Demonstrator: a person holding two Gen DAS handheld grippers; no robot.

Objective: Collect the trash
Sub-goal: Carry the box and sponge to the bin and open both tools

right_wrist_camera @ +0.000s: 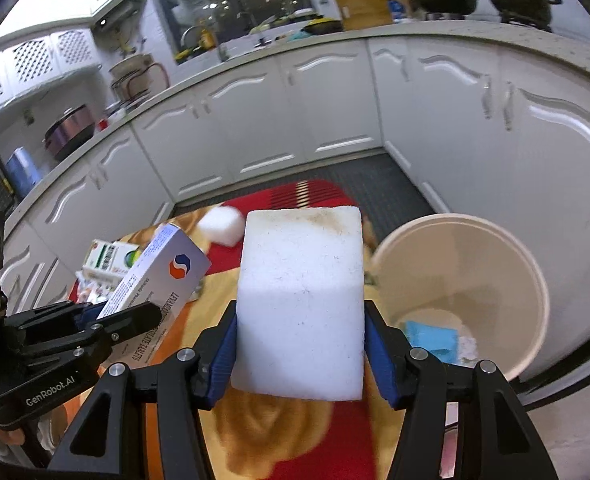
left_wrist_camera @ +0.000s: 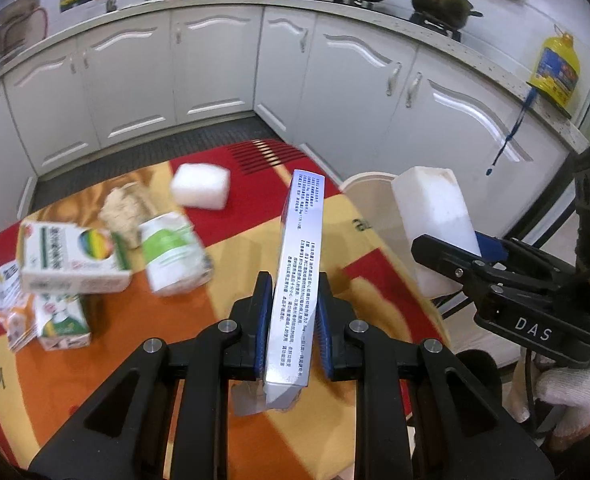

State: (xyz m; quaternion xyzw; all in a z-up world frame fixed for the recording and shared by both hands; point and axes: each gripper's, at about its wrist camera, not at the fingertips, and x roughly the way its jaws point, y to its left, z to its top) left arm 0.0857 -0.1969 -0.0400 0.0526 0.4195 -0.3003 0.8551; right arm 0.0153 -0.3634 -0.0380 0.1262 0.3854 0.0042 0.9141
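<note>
Right wrist view had the right gripper [right_wrist_camera: 299, 344] squeezing a foam block [right_wrist_camera: 301, 300] beside the bin [right_wrist_camera: 535, 280]; left gripper [left_wrist_camera: 293, 320] clamped a box [left_wrist_camera: 297, 280]. Releasing early could've missed.

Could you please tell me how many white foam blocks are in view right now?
2. One large white foam block sits clamped in the right gripper; a smaller white foam block lies on the table's far end. Others may be hidden.

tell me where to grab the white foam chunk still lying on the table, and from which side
Take the foam chunk across its two shorter sides, coming down from above. It lies flat and alone on the tablecloth, its broad face up and bare cloth all round it, so nothing blocks the fingers. Both claws are full now: the left claw holds the blue box, the right claw a foam block.
</note>
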